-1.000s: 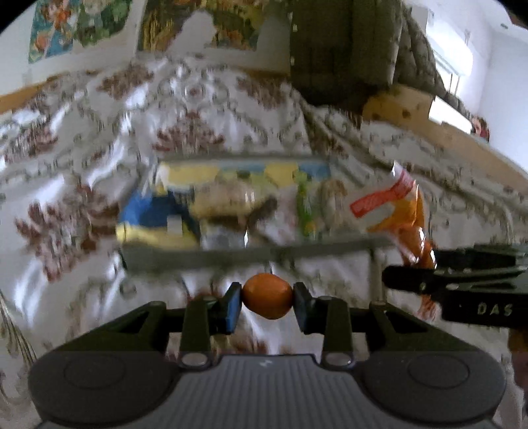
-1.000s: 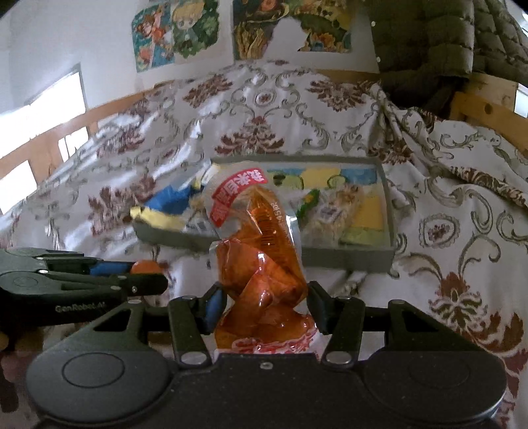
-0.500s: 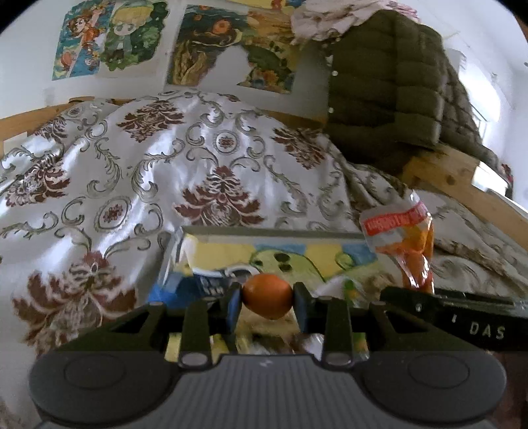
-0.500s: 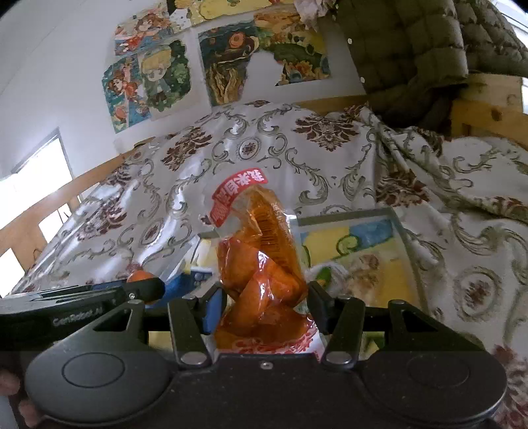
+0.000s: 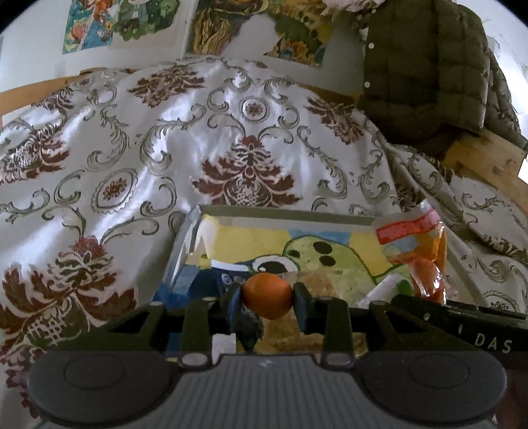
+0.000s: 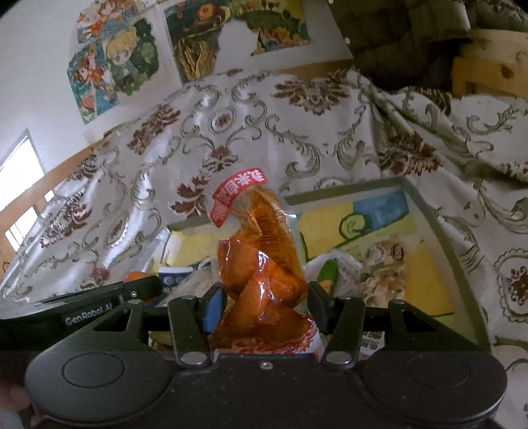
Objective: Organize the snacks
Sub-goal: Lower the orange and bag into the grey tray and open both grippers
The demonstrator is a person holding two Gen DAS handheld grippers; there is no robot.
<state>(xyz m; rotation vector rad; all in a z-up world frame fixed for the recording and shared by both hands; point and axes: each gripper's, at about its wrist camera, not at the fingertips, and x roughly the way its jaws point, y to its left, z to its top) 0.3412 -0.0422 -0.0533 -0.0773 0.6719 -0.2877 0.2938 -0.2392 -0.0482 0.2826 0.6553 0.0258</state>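
Two tongs clamped: left tongs (image 5: pixel 268 297) on orange fruit (image 5: pixel 267 296), right tongs (image 6: pixel 264 305) on snack packet (image 6: pixel 260 264).

both wrist views look forward and downward along own fingers, close over tray (image 5: pixel 283 214) (image 6: pixel 442 231) on bedspread (image 5: pixel 165 148) (image 6: pixel 297 132) — shared: tray's far edge, wall posters (image 5: pixel 257 29) (image 6: pixel 231 36).

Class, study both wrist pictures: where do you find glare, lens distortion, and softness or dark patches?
Left wrist view: sheen glares on the white satin bedspread with brown damask motifs; the fisheye bows the grey shallow tray; the small round orange fruit is fairly sharp. Right wrist view: the bright window blows out; highlights glint on the clear packet of orange snacks; the black gripper body sits in shadow.
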